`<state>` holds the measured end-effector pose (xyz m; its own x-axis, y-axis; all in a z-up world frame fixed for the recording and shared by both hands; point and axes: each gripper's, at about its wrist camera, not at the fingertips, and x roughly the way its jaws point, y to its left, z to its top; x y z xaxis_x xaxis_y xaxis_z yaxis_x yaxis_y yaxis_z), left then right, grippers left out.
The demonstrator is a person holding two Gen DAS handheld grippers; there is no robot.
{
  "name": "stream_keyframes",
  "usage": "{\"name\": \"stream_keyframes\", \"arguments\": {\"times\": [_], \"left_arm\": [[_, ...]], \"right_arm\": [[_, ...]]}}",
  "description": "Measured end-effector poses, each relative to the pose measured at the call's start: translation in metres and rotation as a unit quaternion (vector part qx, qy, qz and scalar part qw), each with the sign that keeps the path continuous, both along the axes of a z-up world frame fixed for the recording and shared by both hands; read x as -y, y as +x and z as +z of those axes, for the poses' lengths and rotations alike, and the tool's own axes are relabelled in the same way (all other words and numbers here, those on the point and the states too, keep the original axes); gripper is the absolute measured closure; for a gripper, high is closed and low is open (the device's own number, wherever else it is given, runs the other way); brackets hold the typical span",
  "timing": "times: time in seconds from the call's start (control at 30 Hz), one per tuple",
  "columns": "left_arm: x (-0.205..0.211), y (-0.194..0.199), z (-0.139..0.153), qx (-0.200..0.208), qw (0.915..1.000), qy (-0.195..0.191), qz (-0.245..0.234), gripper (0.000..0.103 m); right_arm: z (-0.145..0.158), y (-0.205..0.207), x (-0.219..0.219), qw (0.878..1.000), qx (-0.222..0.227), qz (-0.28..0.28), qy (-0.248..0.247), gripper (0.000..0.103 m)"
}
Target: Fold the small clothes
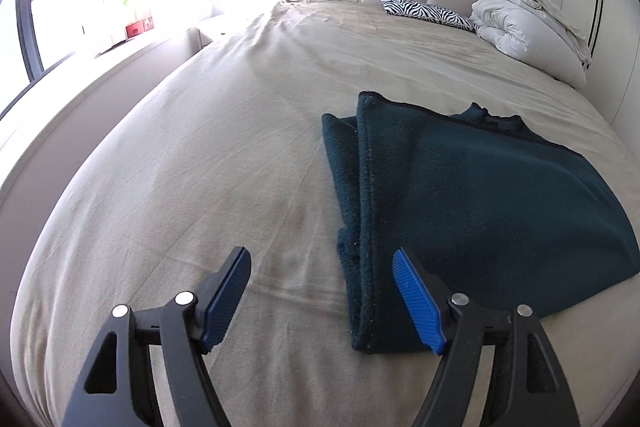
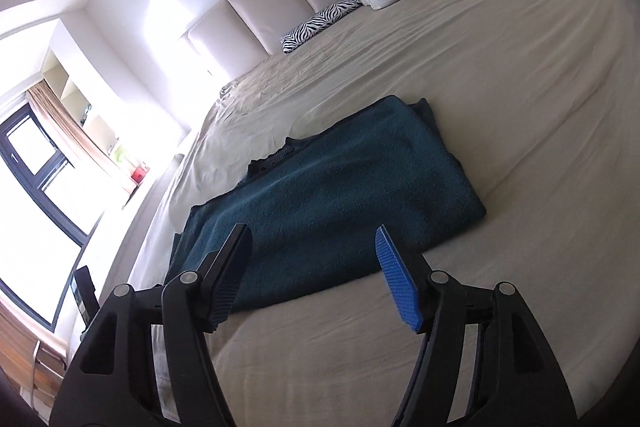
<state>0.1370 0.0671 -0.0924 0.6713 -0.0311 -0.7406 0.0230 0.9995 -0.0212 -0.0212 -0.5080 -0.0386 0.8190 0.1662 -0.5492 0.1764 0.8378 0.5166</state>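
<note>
Dark teal garment (image 1: 460, 195) is lying part-folded on the bed sheet (image 1: 200, 167), long axis running away from the fingers. Left gripper (image 1: 322, 293) is hovering wide open and empty, near corner under its right finger. Right gripper (image 2: 314, 269) is also gaping empty over the near edge, so both look about equally close.

Both wrist views overlook the bed (image 1: 200, 147), near, sharing it.

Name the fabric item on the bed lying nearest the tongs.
The dark teal garment, folded just ahead of both tongs; the zebra pillow and white duvet sit by the headboard.
</note>
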Motion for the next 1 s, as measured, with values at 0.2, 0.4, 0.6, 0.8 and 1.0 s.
{"name": "stream_keyframes", "arguments": {"times": [0.2, 0.4, 0.6, 0.8, 1.0], "left_arm": [[-0.007, 0.002, 0.002, -0.002, 1.0, -0.006, 0.001, 0.027], [-0.008, 0.01, 0.0, -0.01, 0.9997, -0.021, -0.004, 0.025], [-0.019, 0.028, -0.009, -0.048, 0.9918, -0.117, -0.018, 0.023], [-0.029, 0.051, -0.018, -0.083, 0.9706, -0.221, -0.049, 0.023], [-0.036, 0.076, -0.028, -0.132, 0.9453, -0.292, -0.061, 0.024]], "right_arm": [[0.034, -0.014, -0.025, 0.999, 0.015, 0.017, -0.039, 0.03], [0.056, -0.021, -0.037, 0.998, 0.021, 0.011, -0.065, 0.025], [0.06, -0.008, -0.052, 0.997, 0.016, 0.043, -0.069, 0.023], [0.054, 0.023, -0.069, 0.992, 0.011, 0.124, 0.008, 0.023], [0.047, 0.05, -0.082, 0.975, 0.021, 0.191, 0.109, 0.023]]}}
